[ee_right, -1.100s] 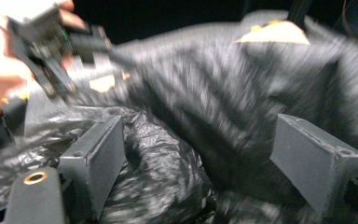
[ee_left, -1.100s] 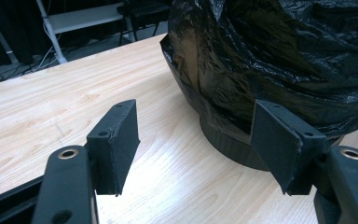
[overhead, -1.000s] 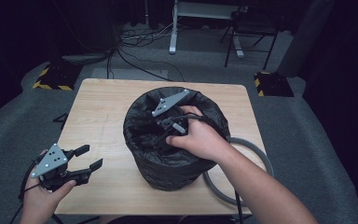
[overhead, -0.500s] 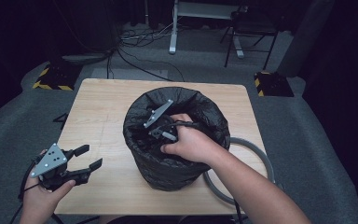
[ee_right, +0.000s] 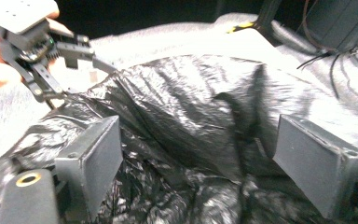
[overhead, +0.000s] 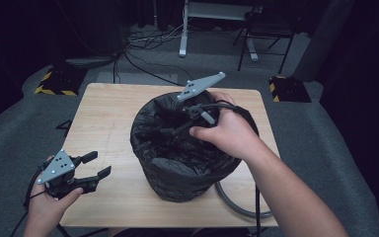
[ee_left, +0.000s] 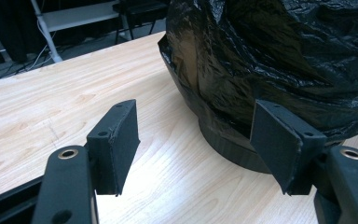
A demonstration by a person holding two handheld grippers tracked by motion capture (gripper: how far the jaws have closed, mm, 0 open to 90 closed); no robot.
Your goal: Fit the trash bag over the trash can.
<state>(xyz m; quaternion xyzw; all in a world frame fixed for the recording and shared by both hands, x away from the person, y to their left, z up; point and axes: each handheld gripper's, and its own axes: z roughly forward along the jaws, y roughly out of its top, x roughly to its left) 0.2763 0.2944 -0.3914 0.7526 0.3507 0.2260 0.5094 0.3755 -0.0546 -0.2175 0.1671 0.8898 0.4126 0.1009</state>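
Observation:
A black bin (overhead: 187,163) lined with a crinkled black bag (overhead: 150,123) stands in the middle of the wooden table (overhead: 113,113). My right gripper (overhead: 170,126) hovers over the bin's mouth with its jaws pointing left and down into the bag. In the right gripper view its jaws (ee_right: 198,163) stand wide open with the bag (ee_right: 191,102) loose beyond them. My left gripper (overhead: 91,165) rests open at the table's front left corner, aimed at the bin. In the left gripper view nothing lies between its jaws (ee_left: 198,140), and the bin (ee_left: 270,60) rises just ahead.
A grey hoop (overhead: 232,202) lies on the table by the bin's front right base. Bare wood stretches left of the bin. Beyond the table are floor cables (overhead: 143,54), a desk leg (overhead: 183,29) and a chair (overhead: 264,34).
My right gripper has risen out of the bin's mouth, and its grey plate now stands higher over the far rim. The left gripper has stayed put.

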